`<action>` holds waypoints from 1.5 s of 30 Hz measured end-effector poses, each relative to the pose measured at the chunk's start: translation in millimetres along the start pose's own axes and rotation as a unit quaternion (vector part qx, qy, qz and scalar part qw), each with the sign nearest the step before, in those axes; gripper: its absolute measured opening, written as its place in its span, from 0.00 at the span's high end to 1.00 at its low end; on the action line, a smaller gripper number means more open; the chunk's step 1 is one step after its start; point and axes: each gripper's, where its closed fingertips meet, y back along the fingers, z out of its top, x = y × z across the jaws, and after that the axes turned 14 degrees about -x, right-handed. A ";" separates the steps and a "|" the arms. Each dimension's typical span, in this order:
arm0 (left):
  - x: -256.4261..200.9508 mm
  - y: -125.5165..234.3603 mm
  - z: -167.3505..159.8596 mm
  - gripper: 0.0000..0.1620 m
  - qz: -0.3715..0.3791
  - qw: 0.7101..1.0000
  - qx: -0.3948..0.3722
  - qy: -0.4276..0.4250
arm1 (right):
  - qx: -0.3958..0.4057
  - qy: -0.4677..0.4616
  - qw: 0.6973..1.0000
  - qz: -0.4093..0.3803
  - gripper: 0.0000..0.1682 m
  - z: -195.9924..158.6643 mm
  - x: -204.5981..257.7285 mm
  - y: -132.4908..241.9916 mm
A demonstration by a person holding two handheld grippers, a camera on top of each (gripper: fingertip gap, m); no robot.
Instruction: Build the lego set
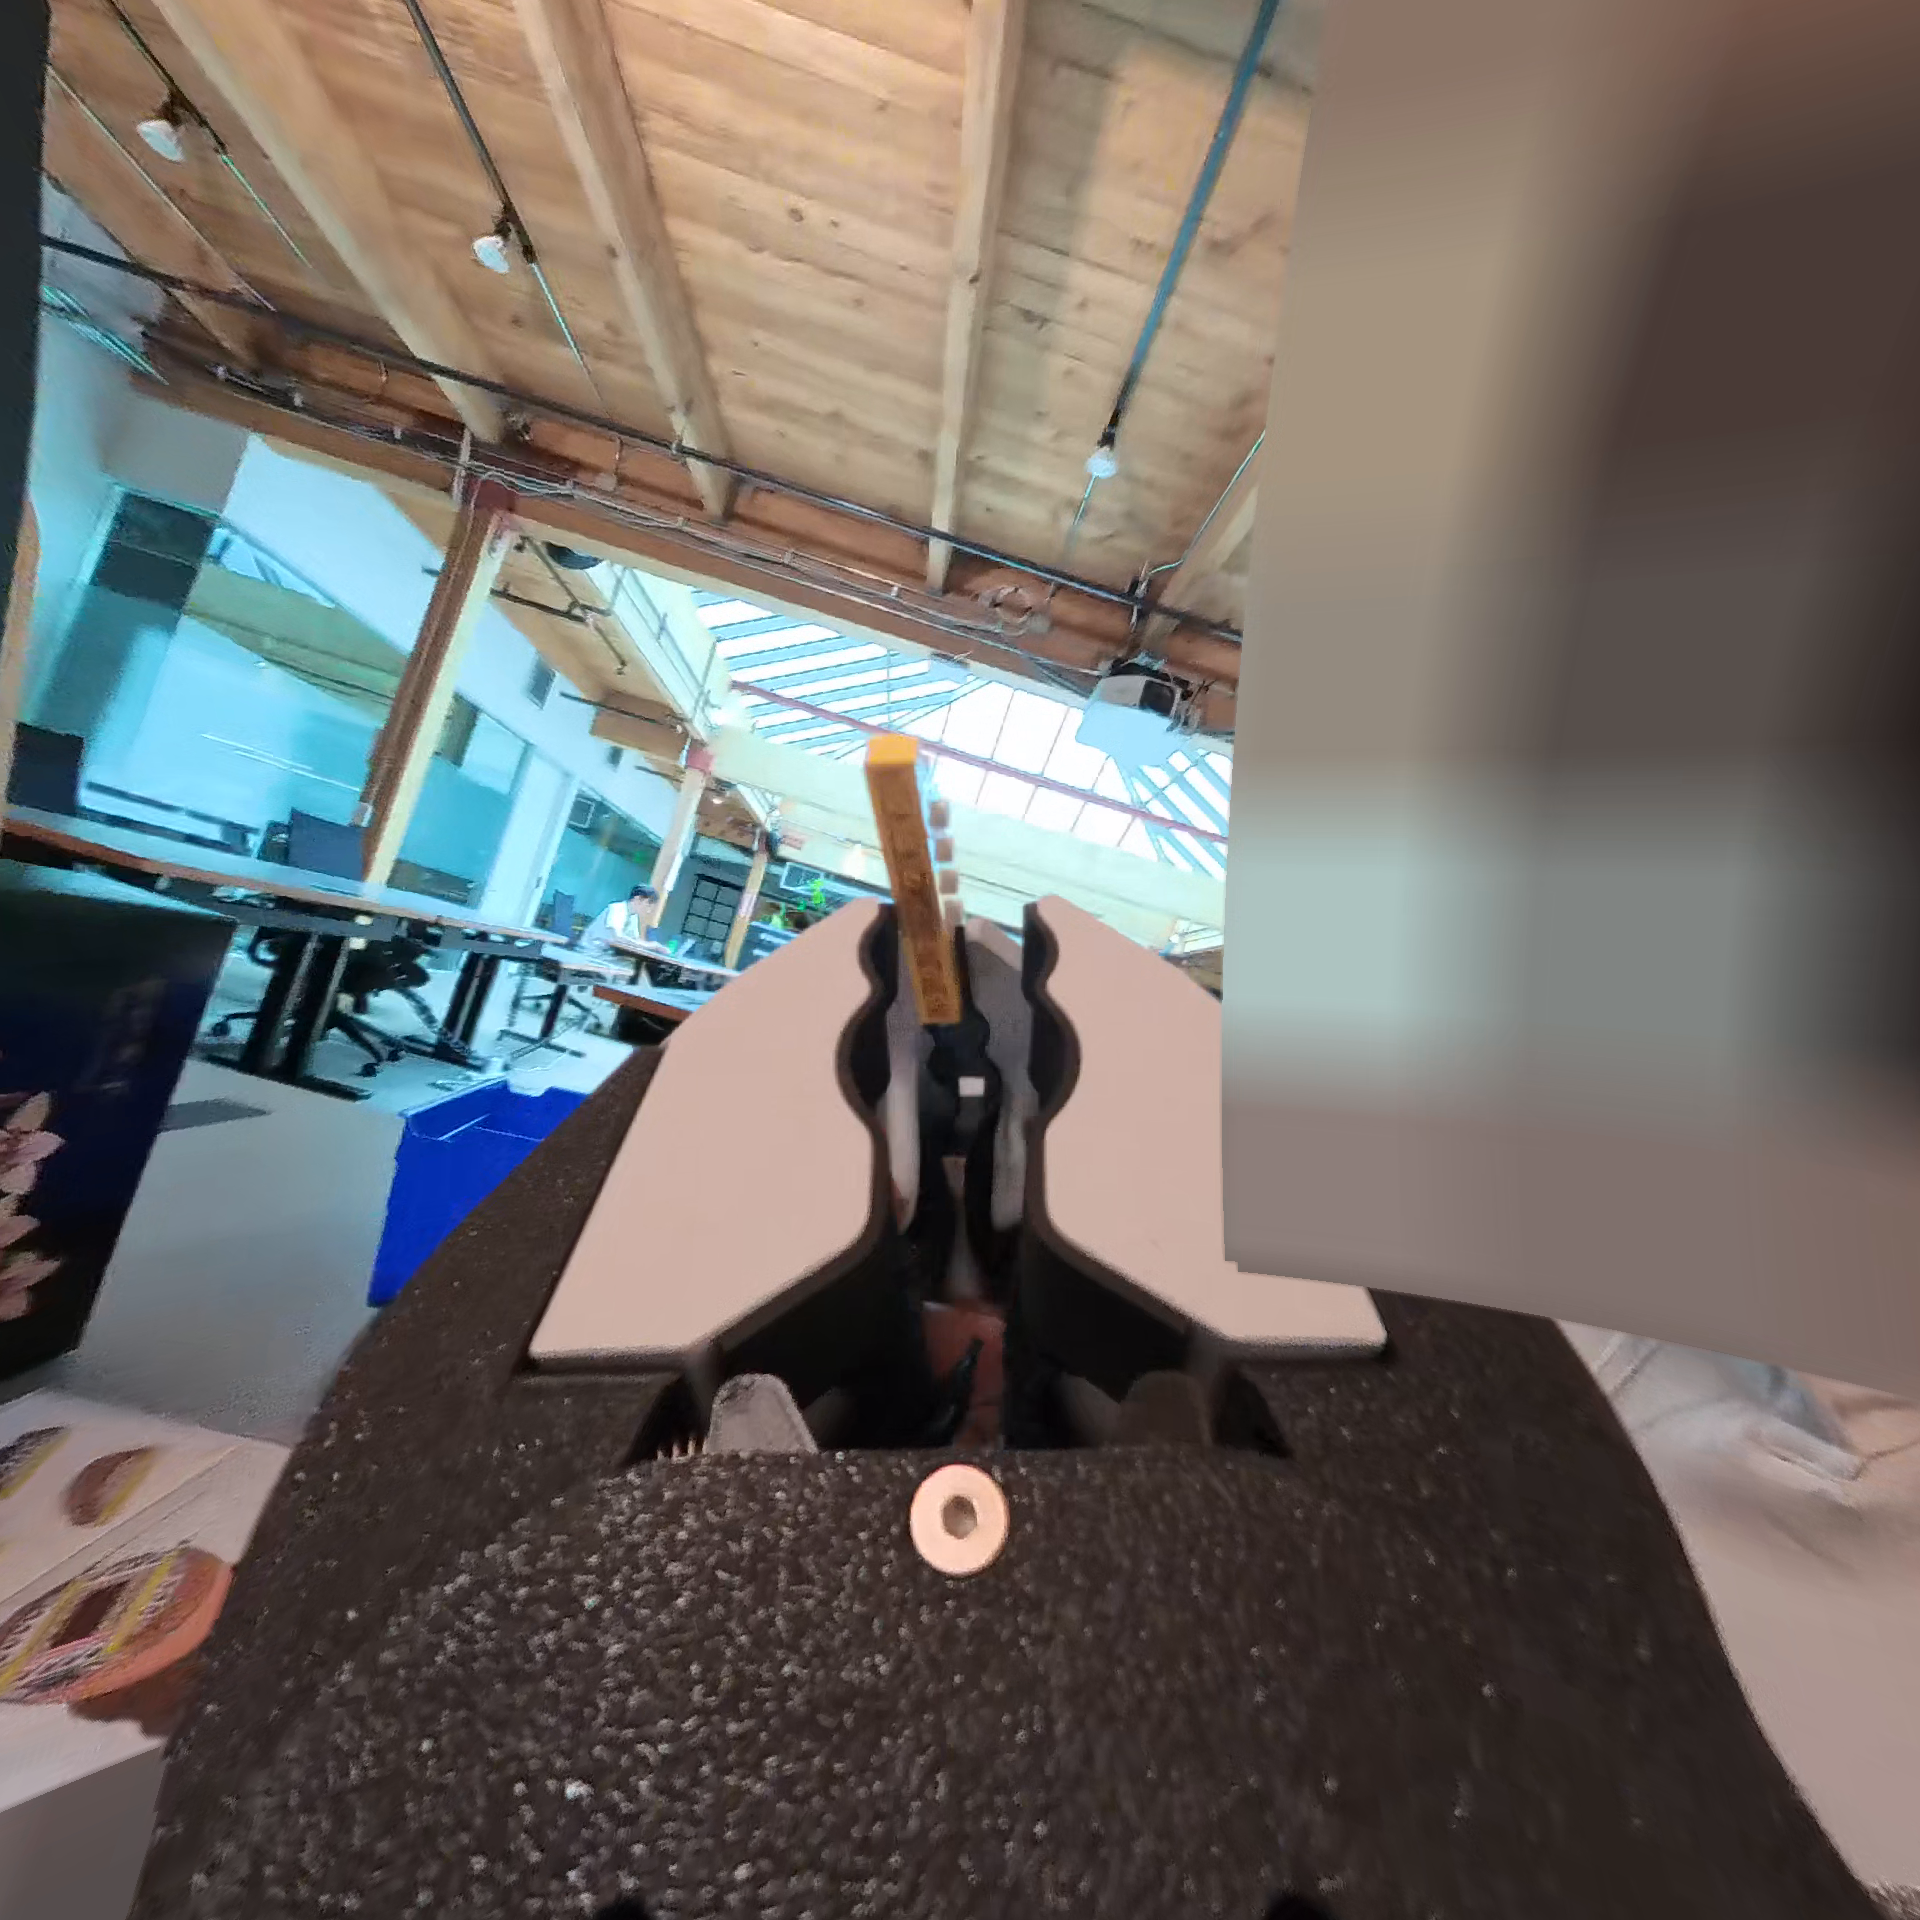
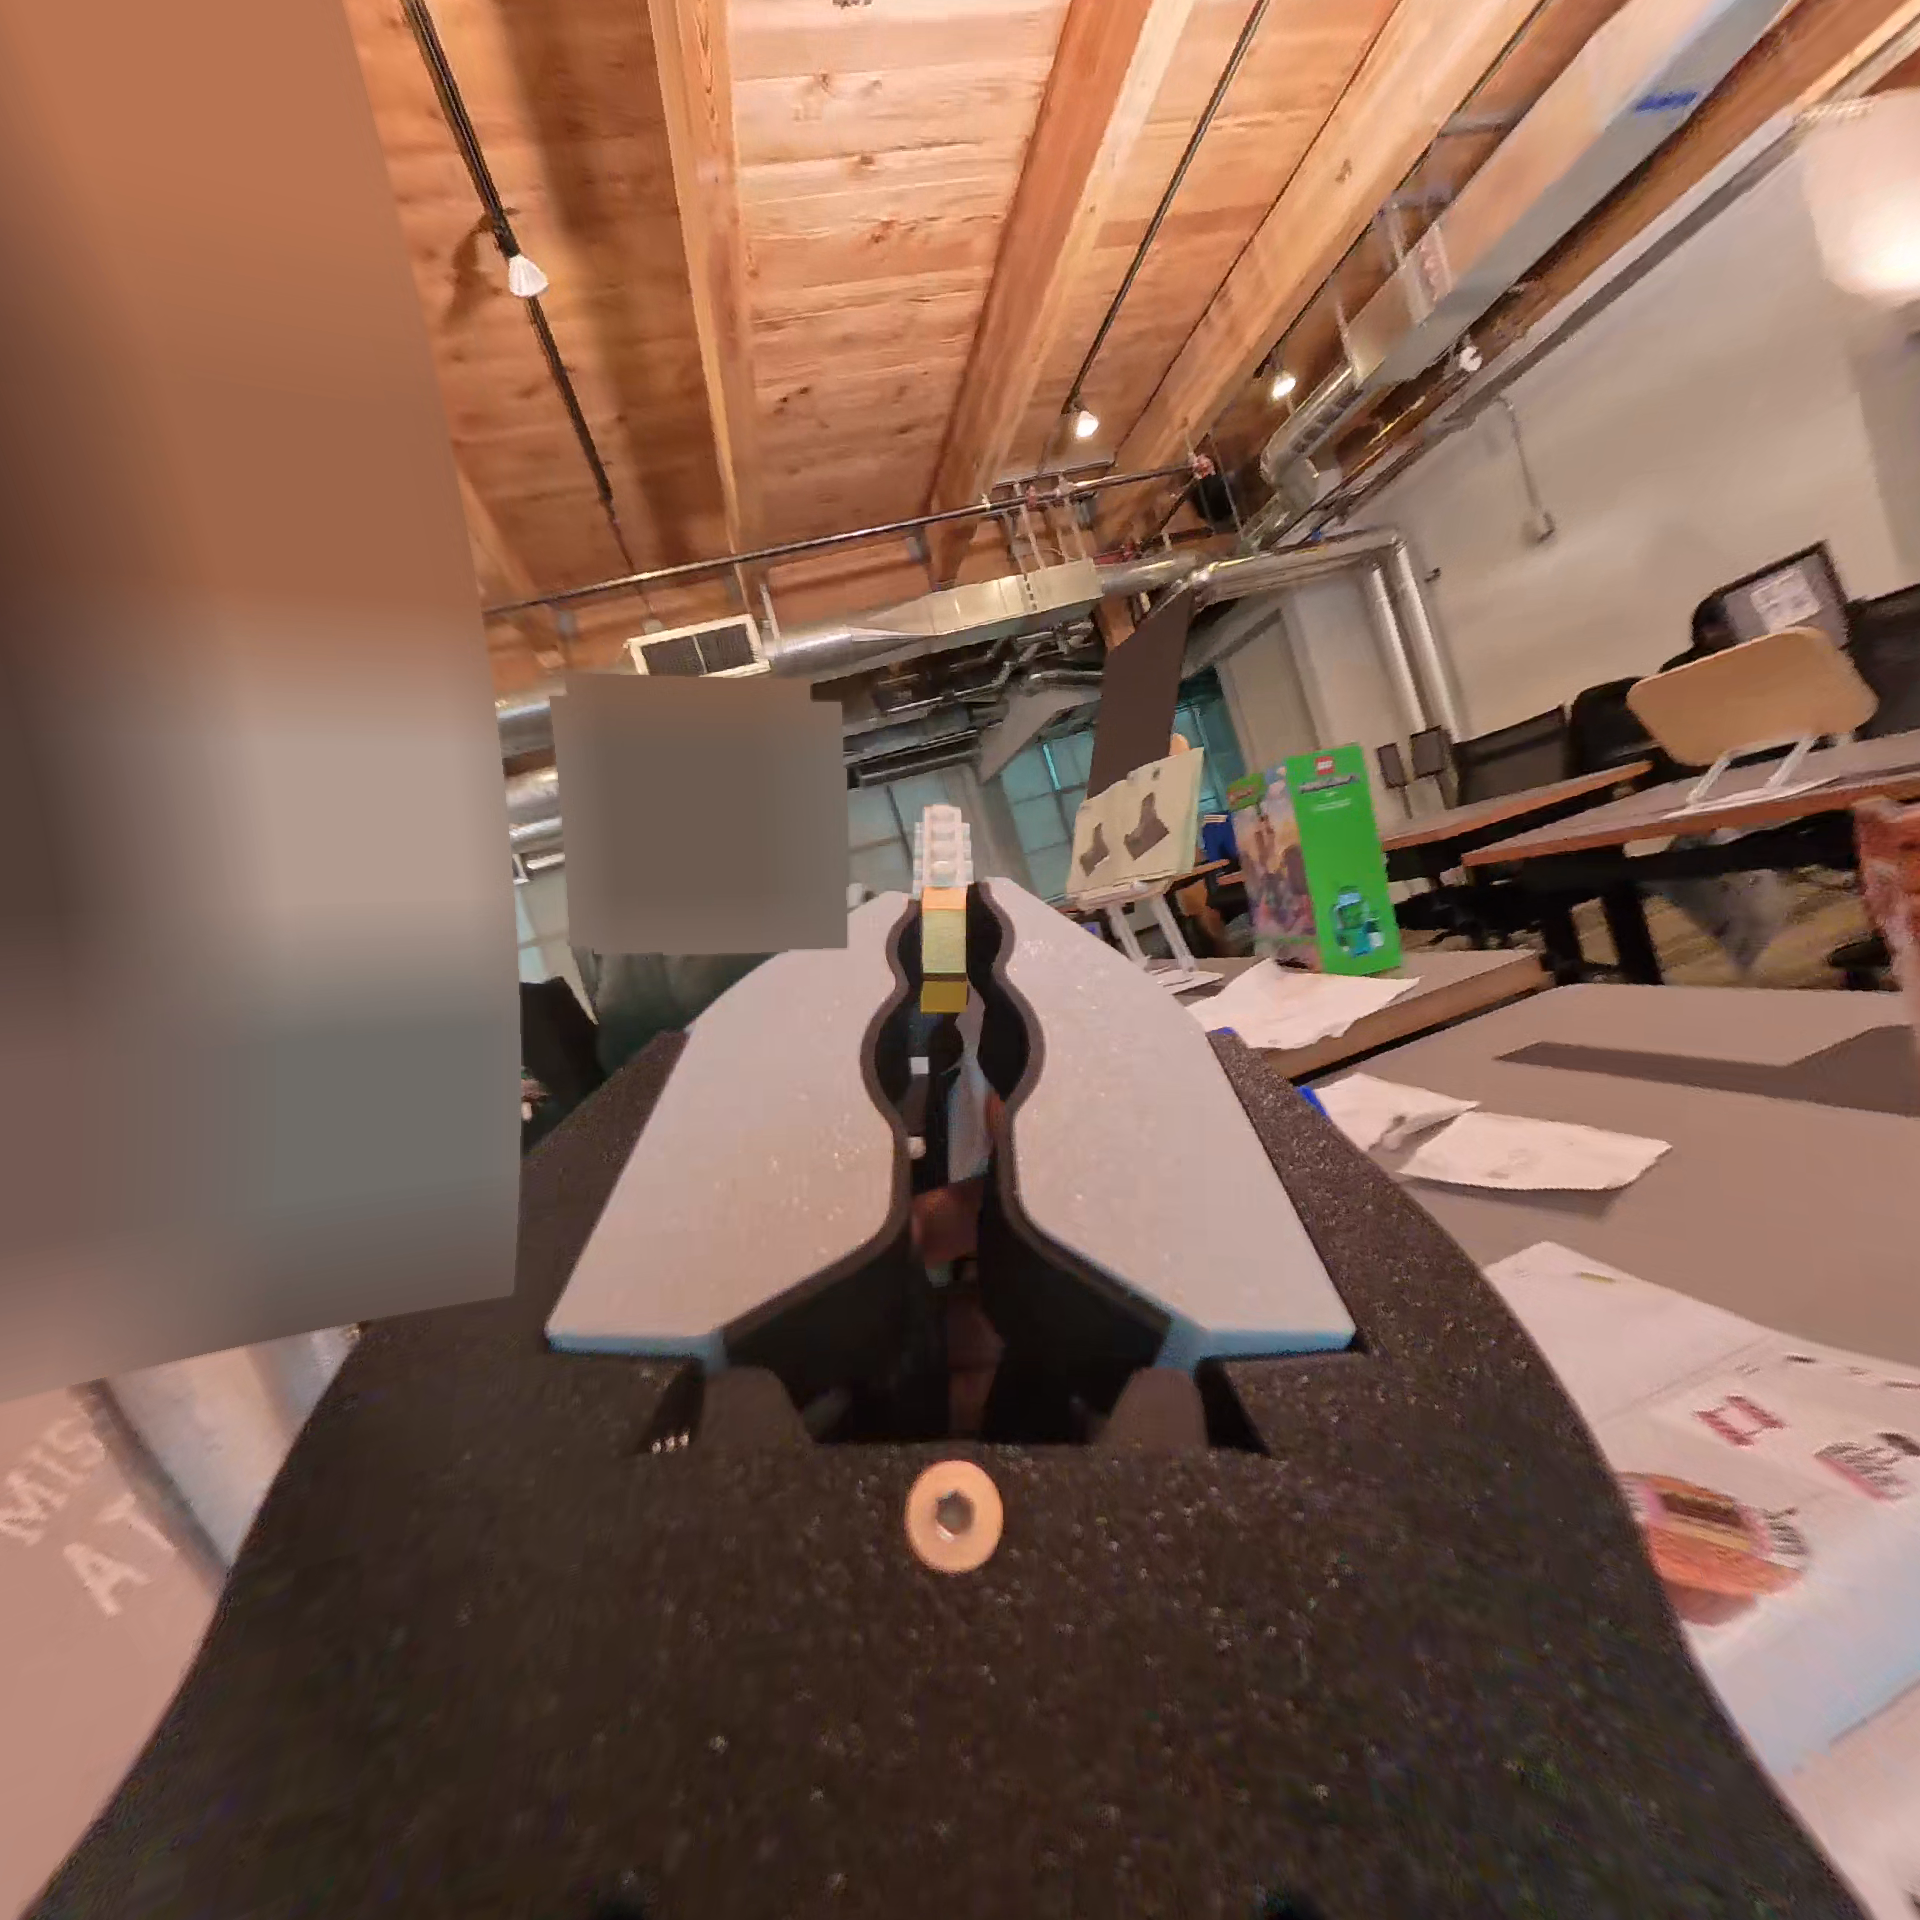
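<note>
In the left wrist view my left gripper (image 1: pixel 954 914) points up toward the ceiling and is shut on a long thin yellow-tan lego plate (image 1: pixel 914 878) that sticks up past the fingertips, with small pale studs along its right side. In the right wrist view my right gripper (image 2: pixel 943 894) also points up and is shut on a small yellow lego piece (image 2: pixel 943 951) joined to a white studded piece (image 2: pixel 943 847) that rises above the tips. Neither view shows the other gripper.
An open instruction booklet lies at lower left (image 1: pixel 94 1558) and lower right (image 2: pixel 1766 1507). A dark lego box (image 1: pixel 83 1122) stands at left, a blue bin (image 1: pixel 468 1153) behind it. Loose papers (image 2: pixel 1496 1143) lie on the grey table (image 2: pixel 1714 1122); a green lego box (image 2: pixel 1335 862) stands farther off. My two grippers' fingertips are within a few centimetres of each other.
</note>
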 end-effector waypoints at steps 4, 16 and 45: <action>-1.3 3.6 0.8 0.96 -0.010 1.000 0.002 0.022 | 0.006 -0.024 1.000 0.015 0.96 -5.3 8.0 0.5; -78.5 50.8 -39.5 0.96 -0.189 0.869 0.224 0.398 | 0.242 0.207 0.793 0.519 0.82 -15.3 36.0 22.6; 24.4 62.6 -31.3 0.61 -0.025 0.922 0.286 -0.260 | 0.375 -0.033 0.904 0.202 0.95 -27.3 -35.0 36.7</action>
